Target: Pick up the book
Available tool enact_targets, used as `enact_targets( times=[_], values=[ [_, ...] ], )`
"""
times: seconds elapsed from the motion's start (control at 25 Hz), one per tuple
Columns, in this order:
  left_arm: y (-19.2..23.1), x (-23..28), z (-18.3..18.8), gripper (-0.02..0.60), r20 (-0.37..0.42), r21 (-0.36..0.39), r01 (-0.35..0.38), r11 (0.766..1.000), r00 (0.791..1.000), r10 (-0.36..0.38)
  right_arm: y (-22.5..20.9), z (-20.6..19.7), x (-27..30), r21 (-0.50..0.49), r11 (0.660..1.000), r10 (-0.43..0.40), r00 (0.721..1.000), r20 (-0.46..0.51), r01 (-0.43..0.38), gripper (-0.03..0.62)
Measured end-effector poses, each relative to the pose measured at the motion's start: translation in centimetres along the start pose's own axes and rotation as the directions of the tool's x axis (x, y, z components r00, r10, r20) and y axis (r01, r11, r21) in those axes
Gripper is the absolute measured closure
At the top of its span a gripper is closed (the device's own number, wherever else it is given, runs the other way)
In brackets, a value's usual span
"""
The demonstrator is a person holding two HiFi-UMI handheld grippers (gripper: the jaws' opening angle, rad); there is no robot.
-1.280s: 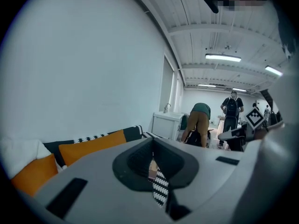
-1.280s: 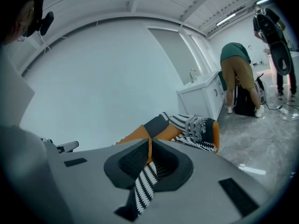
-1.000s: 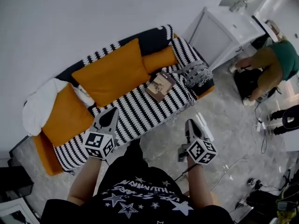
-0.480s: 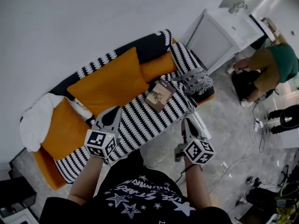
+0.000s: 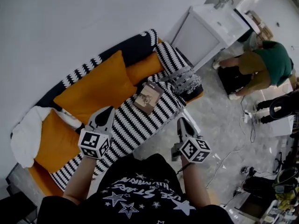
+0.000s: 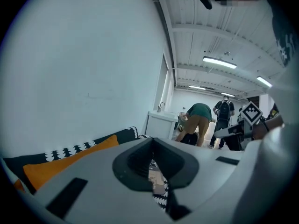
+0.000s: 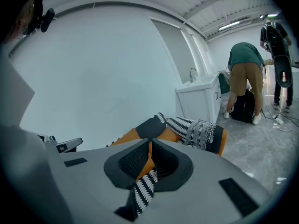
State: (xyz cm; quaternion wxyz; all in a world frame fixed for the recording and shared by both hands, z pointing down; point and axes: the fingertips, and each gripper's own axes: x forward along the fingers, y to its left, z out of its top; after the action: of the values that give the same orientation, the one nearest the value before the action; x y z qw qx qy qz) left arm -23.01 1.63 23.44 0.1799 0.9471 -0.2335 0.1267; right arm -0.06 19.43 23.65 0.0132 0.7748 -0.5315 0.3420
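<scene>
My left gripper (image 5: 108, 111) is clenched: in its own view the jaws meet at the tips with nothing between them, and only a slit below the tips shows what lies beyond. My right gripper (image 5: 181, 122) is clenched too, pads together and empty. I hold both out in front of me, side by side and apart, each tipped a little downward.

From the head view, the left gripper hangs over the front part of the sofa (image 5: 44, 183), above the black-and-white striped throw (image 5: 135, 125) that covers the seat. The right gripper hangs over the grey floor (image 5: 219, 129), just off the sofa's front edge.

The book (image 5: 147, 97) lies flat on the throw, toward the sofa's right end, well apart from both grippers and untouched. Just beside it, on the far right, the throw bunches up with a fringe over the armrest. In the left gripper view the book (image 6: 157, 182) shows through the slit under the jaw tips, far beyond them.

A large orange cushion (image 5: 96, 87) leans against the backrest left of the book, and a white cloth (image 5: 24, 139) sits at the sofa's left end. Past the sofa stands a white cabinet (image 5: 205, 31) with a tap. Next to it a person (image 5: 264, 62) in a green top bends over a black bag (image 5: 232, 80).
</scene>
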Motion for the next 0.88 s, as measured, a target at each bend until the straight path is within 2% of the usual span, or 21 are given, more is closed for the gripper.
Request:
enact_targets(
  times=[0.24,0.4,0.64,0.88],
  values=[
    [-0.1,1.4,-1.0,0.574,-0.044,-0.003,-0.016,1.0,0.999,0.016,-0.8,0.3,0.6,-0.03,0.999,0.012,1.0,-0.017,-0.013,0.559],
    [-1.2,2.5,-1.0,0.574,-0.045,0.002,-0.044,0.999,0.998,0.045,-3.0,0.6,2.0,-0.018,0.999,0.039,0.999,-0.038,-0.039,0.559],
    [-1.2,3.9,-0.9,0.574,-0.04,-0.03,-0.176,0.984,0.984,0.175,-5.3,2.8,6.0,-0.049,0.99,0.129,0.987,-0.096,-0.134,0.559],
    [-2.8,6.7,-0.8,0.574,-0.071,-0.057,-0.27,0.961,0.961,0.266,-8.0,5.2,10.3,-0.054,0.975,0.205,0.964,-0.169,-0.216,0.559]
  ],
)
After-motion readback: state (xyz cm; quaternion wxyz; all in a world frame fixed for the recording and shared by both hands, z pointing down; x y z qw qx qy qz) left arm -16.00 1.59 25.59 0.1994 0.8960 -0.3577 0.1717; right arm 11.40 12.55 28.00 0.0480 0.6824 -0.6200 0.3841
